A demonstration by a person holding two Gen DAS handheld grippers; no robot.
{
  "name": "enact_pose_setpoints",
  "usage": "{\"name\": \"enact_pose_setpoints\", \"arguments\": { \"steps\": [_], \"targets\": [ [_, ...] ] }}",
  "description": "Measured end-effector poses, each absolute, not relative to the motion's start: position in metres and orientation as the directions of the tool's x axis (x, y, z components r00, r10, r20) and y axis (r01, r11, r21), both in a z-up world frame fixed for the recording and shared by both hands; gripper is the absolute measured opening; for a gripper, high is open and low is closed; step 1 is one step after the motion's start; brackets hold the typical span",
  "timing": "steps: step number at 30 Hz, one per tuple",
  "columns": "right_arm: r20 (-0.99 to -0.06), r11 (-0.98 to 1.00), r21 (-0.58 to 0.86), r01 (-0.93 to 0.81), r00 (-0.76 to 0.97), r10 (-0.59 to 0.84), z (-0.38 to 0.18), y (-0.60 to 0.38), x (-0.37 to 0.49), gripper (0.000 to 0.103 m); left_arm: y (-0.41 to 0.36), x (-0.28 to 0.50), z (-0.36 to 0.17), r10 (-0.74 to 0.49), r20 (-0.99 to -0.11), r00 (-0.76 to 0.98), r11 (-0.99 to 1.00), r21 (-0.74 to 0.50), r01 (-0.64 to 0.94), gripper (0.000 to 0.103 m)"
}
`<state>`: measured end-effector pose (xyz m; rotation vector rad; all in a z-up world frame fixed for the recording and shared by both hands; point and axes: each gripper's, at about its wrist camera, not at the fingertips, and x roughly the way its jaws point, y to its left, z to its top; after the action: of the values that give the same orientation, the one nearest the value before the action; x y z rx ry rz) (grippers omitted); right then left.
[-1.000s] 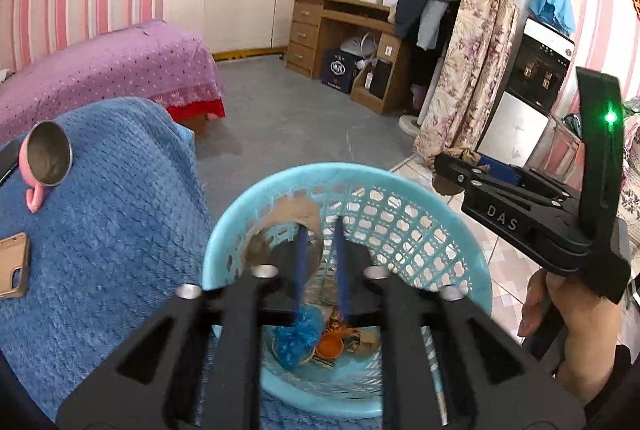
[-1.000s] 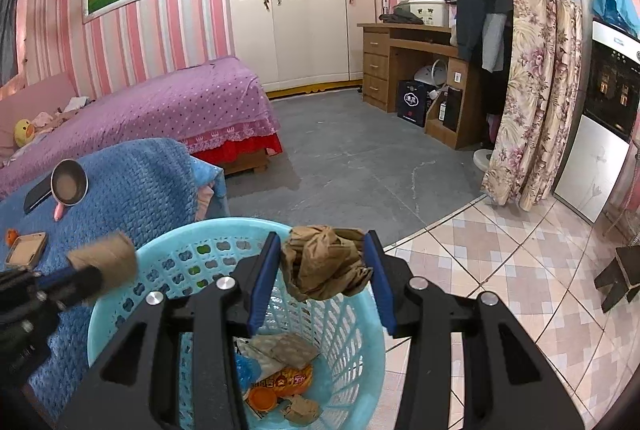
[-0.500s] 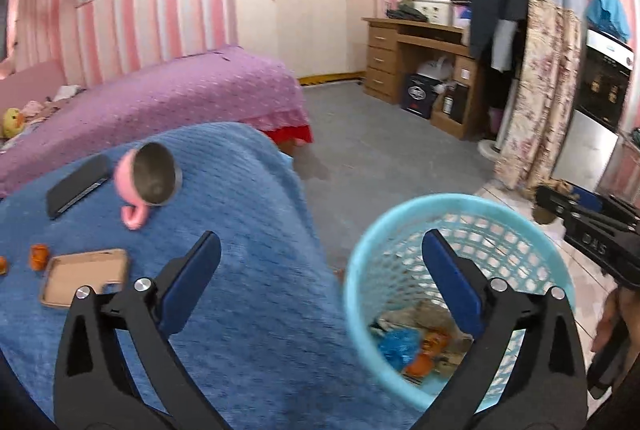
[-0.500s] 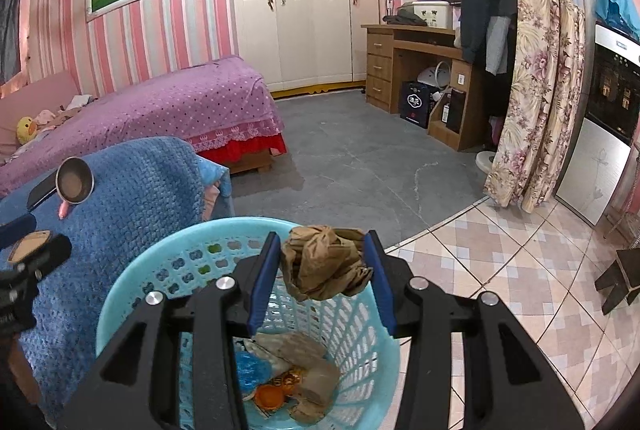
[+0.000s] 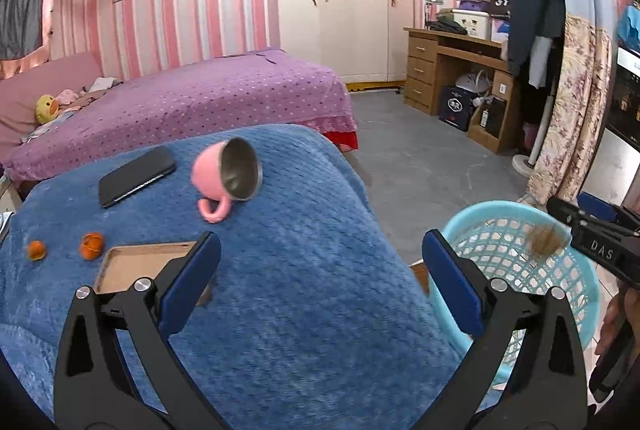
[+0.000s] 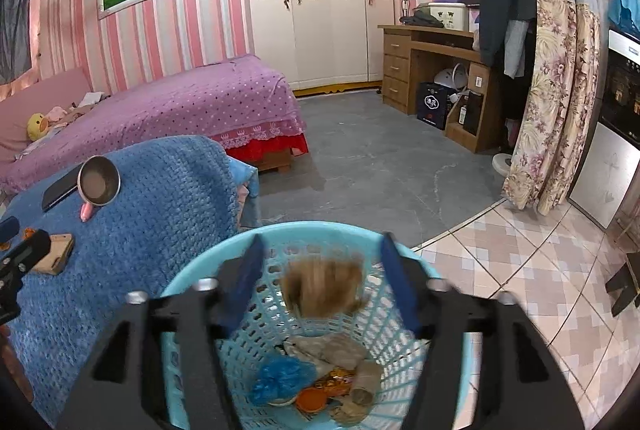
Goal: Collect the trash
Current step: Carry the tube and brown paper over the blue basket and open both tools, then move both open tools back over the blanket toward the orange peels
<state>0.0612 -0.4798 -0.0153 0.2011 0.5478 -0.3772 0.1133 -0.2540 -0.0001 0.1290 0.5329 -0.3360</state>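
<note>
On the blue blanket at the left lay two small orange pieces, a brown tray, a black phone and a tipped pink cup. The left gripper hovered over the blanket, jaws spread wide with nothing between them. To the right, above the light-blue basket, the right gripper was opening; a blurred brown paper wad hung between its pads, touching neither. Blue, orange and brown scraps lay in the basket's bottom.

Both tools: black angular frames, silver screws, blue pads; left tool, right tool lettered "DAS".
</note>
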Motion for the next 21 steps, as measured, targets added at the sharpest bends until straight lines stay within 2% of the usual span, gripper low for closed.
{"name": "enact_pose_setpoints", "arguments": {
  "steps": [4, 6, 8, 21],
  "targets": [
    [-0.544, 0.917, 0.070, 0.394, 0.785, -0.296, -0.016, -0.465, 0.070, 0.084, -0.234, 0.116, 0.006, -0.271, -0.506, 0.819, 0.945, 0.023, 0.327, 0.097],
    [-0.543, 0.920, 0.060, 0.388, 0.786, -0.296, -0.015, -0.457, 0.076, 0.085, -0.224, 0.118, 0.007, -0.267, -0.502, 0.822, 0.948, 0.017, 0.319, 0.097],
    [-0.541, 0.917, 0.050, 0.395, 0.783, -0.307, -0.015, -0.450, 0.080, 0.094, -0.214, 0.121, 0.008, -0.262, -0.501, 0.825, 0.952, 0.008, 0.307, 0.097],
    [-0.554, 0.905, 0.048, 0.422, 0.765, -0.328, -0.019, -0.424, 0.100, 0.098, -0.141, 0.154, -0.002, -0.192, -0.503, 0.843, 0.978, -0.030, 0.205, 0.098]
  ]
}}
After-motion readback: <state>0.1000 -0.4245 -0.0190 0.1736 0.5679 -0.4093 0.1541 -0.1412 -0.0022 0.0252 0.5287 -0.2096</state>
